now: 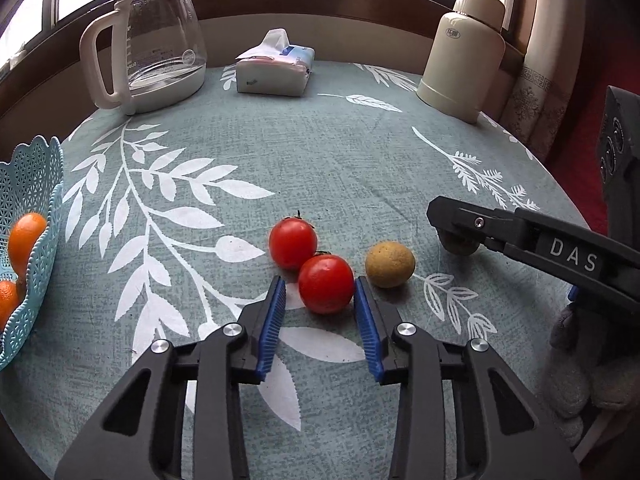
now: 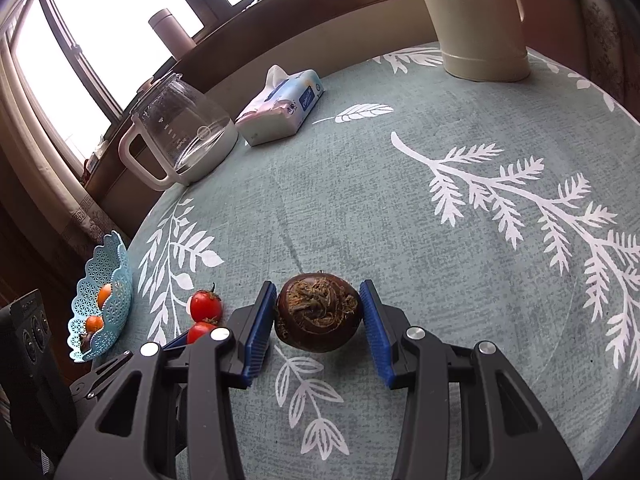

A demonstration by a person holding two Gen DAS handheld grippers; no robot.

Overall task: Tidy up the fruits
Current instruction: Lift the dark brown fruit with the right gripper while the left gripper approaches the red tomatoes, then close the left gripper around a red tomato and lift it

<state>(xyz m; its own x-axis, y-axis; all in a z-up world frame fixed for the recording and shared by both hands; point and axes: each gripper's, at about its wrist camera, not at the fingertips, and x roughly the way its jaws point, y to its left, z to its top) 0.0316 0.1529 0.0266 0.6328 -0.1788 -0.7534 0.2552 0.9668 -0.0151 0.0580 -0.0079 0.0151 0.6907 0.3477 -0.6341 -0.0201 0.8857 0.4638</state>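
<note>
Two red tomatoes lie touching on the leaf-print tablecloth. My left gripper (image 1: 320, 292) is open around the nearer tomato (image 1: 326, 286); its right pad touches the fruit and its left pad stands a little off. The farther tomato (image 1: 292, 242) sits just behind, with a round yellowish fruit (image 1: 390, 265) to the right. My right gripper (image 2: 319, 300) is shut on a brown water chestnut (image 2: 318, 312) low at the cloth, both blue pads against its sides. In the left wrist view this right gripper (image 1: 460, 236) reaches in from the right. A blue lattice basket (image 1: 36, 184) at the left edge holds oranges (image 1: 26, 236).
Along the table's far side stand a glass kettle (image 1: 156, 40), a tissue pack (image 1: 274, 68) and a cream thermos (image 1: 464, 56). A gloved hand (image 1: 572, 360) holds the right gripper at the table's right edge. Window frames and a wooden ledge run behind.
</note>
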